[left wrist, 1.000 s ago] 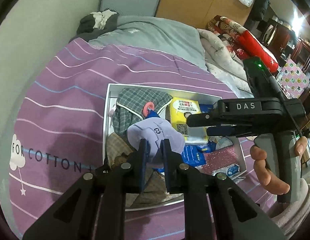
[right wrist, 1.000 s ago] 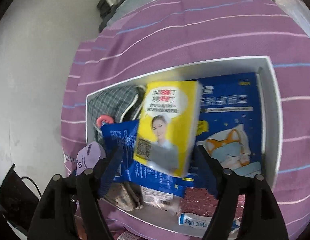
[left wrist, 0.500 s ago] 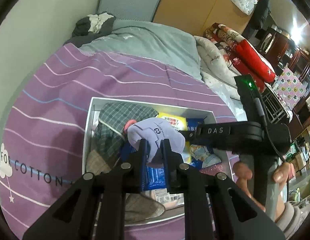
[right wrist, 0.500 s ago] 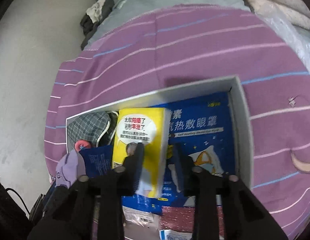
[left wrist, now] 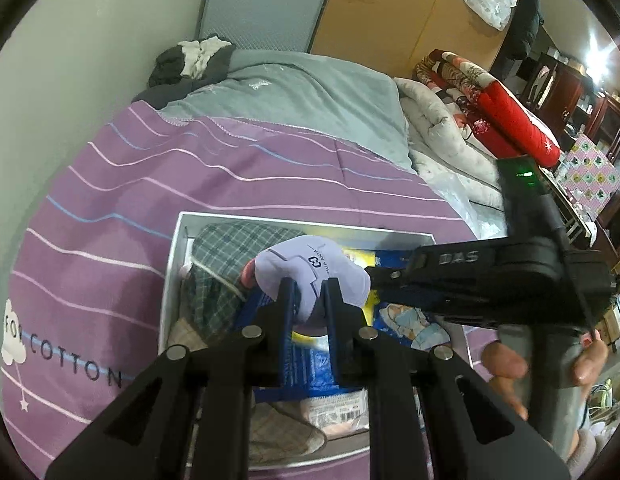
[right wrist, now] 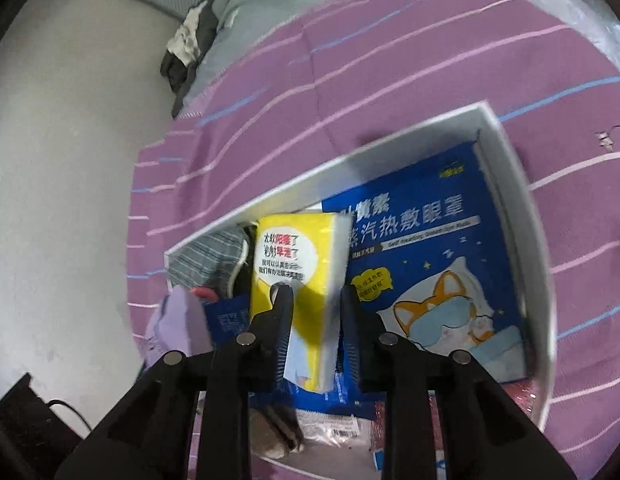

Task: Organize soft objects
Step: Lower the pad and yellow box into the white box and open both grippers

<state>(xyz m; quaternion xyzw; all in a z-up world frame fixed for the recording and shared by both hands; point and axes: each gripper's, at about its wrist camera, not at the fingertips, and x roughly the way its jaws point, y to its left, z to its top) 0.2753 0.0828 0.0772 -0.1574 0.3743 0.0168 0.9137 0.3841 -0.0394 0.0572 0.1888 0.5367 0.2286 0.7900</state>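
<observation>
On the bed lies a white box with packs and cloths inside. My left gripper hangs over the box's left half, shut on a folded lavender fabric piece with a small printed logo. My right gripper is shut on a yellow soft pack with printed text, its pads pressing both sides. The pack stands tilted over a large blue eye-mask pack in the box. The lavender piece shows at the right wrist view's lower left.
A grey plaid cloth fills the box's left end, with a beige cloth and small packets near the front. The box rests on a purple striped sheet. A grey blanket, white quilt and red bedding lie beyond. A hand grips the right tool.
My right gripper's jaws have gone from wide apart to shut on the yellow pack and tipped it up. My left gripper has drawn back slightly, still holding the lavender piece.
</observation>
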